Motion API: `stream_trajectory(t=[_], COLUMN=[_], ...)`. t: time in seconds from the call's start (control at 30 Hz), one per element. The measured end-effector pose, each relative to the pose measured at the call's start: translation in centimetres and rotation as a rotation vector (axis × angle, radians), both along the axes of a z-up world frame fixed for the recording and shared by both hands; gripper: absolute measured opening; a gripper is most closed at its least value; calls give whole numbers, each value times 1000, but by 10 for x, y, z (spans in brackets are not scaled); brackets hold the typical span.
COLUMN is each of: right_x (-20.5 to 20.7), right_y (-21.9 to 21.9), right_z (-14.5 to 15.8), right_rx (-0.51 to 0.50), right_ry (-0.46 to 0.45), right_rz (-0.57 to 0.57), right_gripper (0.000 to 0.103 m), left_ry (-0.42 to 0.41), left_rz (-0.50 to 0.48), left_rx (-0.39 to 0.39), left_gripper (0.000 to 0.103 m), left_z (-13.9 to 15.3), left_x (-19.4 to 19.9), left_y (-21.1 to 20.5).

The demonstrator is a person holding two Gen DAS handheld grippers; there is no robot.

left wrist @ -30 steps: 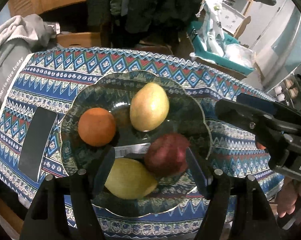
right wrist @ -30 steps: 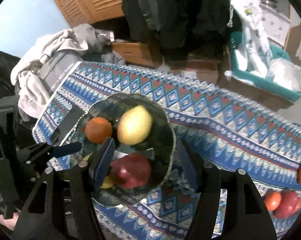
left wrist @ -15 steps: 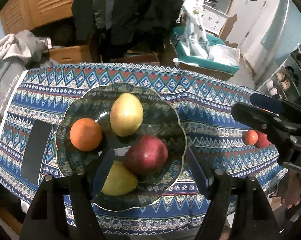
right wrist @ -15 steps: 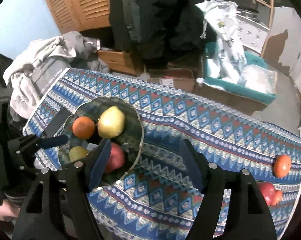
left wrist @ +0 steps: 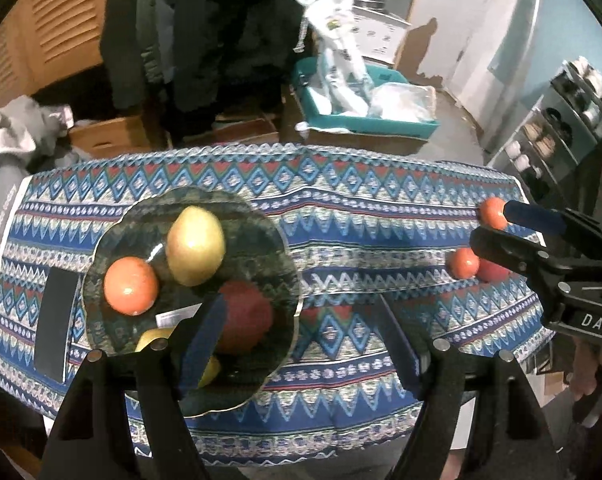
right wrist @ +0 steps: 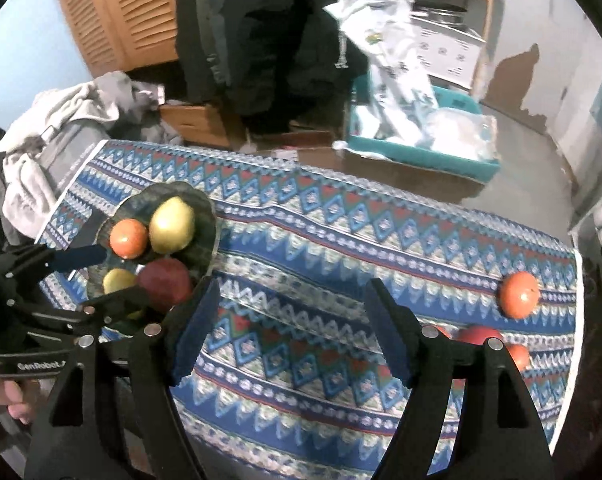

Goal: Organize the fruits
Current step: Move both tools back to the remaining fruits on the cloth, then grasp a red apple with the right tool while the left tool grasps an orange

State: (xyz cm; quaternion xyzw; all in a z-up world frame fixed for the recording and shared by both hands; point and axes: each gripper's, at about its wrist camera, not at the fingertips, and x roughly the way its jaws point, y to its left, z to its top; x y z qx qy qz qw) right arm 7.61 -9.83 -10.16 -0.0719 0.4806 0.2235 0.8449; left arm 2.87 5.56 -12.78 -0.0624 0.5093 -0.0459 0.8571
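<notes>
Counter (left wrist: 341,216) under a blue zigzag cloth, one black flat rectangle (left wrist: 57,322) at its far left edge. Next, one dark glass plate (left wrist: 269,240) holding four fruits: one orange (left wrist: 131,286), one yellow-green pear-like fruit (left wrist: 197,246), one dark red apple (left wrist: 243,318), one yellow fruit (left wrist: 153,338) partly hidden behind a finger. One white label (left wrist: 177,316) lies in the plate among them. Left tongs (left wrist: 301,344) hang over the near edge of the counter, apart and holding nothing, left finger overlapping the plate, right finger over bare cloth. Right tongs (right wrist: 291,328) likewise apart and empty, above the middle of the cloth. At the right end of the counter, four loose fruits in the right wrist view: one orange (right wrist: 519,294) alone near the edge, then a tight cluster of three closer in, one red apple (right wrist: 479,334), one small orange-red fruit (right wrist: 519,356), and one sliver (right wrist: 441,330) mostly hidden behind the right finger. Cluster is well apart from the plate.
</notes>
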Motion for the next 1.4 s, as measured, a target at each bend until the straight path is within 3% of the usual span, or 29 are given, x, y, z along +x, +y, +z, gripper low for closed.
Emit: stream_trajectory(t=[0.73, 0.97, 1.27, 1.4], right_x=[1, 13, 30, 41], right_y=[-122, -155, -169, -173], right_z=[-4, -21, -52, -71], right_rx=[-61, -74, -104, -124], right_ry=[1, 48, 115, 132], right_rz=[-164, -217, -229, -231], right_gripper=[79, 79, 79, 79], left_ry=[-39, -54, -52, -42], left_rz=[-187, -244, -297, -339], left_rx=[79, 101, 117, 159], left_gripper=[79, 79, 81, 81], left_z=[10, 7, -6, -19], left_x=[15, 25, 43, 52], left_y=[-103, -131, -158, -171])
